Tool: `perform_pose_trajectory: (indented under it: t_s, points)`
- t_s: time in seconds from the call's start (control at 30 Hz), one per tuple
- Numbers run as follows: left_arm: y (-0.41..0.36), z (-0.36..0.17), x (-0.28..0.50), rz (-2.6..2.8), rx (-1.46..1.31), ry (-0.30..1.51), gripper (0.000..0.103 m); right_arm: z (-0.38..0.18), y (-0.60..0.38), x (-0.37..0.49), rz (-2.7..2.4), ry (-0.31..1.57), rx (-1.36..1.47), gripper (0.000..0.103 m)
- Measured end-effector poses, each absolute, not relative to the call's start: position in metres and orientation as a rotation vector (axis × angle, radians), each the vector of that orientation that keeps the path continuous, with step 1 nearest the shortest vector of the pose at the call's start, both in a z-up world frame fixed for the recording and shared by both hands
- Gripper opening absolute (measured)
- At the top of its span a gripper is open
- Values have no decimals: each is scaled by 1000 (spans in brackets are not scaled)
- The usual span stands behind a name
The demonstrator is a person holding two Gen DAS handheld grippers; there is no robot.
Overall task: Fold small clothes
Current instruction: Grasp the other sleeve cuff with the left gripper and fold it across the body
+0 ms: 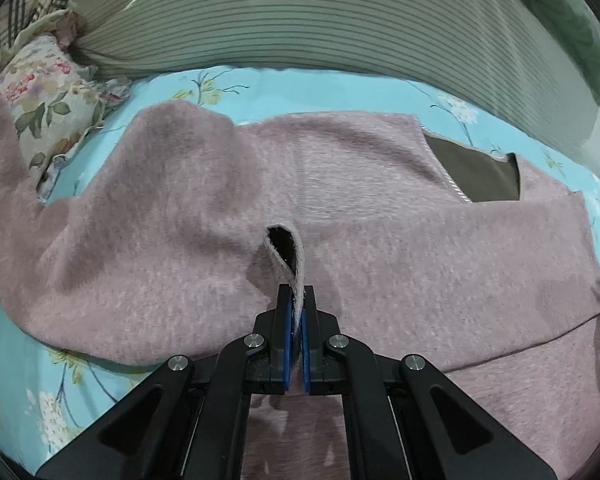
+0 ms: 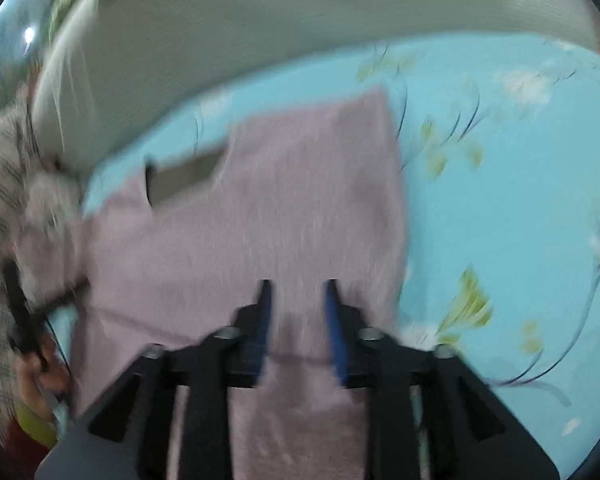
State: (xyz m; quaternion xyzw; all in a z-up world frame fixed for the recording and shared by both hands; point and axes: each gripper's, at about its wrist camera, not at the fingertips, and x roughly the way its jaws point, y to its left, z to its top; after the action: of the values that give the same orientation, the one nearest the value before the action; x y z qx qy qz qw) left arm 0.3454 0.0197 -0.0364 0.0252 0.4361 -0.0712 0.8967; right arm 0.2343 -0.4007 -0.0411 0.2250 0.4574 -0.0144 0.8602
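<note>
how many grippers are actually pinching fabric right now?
1. The left gripper is shut on a fold of the pink garment. The right gripper hangs open above it, holding nothing.

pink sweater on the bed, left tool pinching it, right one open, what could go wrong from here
The left tool grips only a thin folded edge of the pink sweater, so the cloth might slip out when pulled. The right tool is open over the sweater and holds nothing, so a one-sided pull could drag or bunch the garment on the blue floral sheet. The right view is blurred, so aiming could be off.
</note>
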Motion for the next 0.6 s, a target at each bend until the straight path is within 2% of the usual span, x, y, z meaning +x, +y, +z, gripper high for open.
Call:
perform_pose_trajectory:
  t_s: [0.1, 0.13, 0.23, 0.27, 0.3, 0.43, 0.53, 0.6]
  points:
    - [30, -33, 338, -108, 49, 910, 7, -32, -415, 211, -83, 901, 582, 31]
    - [38, -30, 333, -104, 30, 907, 8, -25, -413, 203, -85, 878, 594, 35]
    - [67, -19, 318, -66, -4, 878, 28, -7, -395, 179, -6, 818, 614, 62]
    - [81, -14, 313, -22, -5, 859, 42, -4, -387, 173, 23, 812, 614, 63]
    - [92, -11, 311, 11, -8, 848, 49, -1, -377, 167, 52, 811, 606, 63]
    - [154, 4, 309, 117, -103, 834, 51, -1, -337, 150, 137, 841, 596, 64]
    - [195, 16, 315, 209, -134, 807, 62, -4, -318, 146, 161, 868, 576, 64]
    - [221, 25, 323, 269, -131, 773, 73, -5, -310, 145, 170, 888, 567, 64]
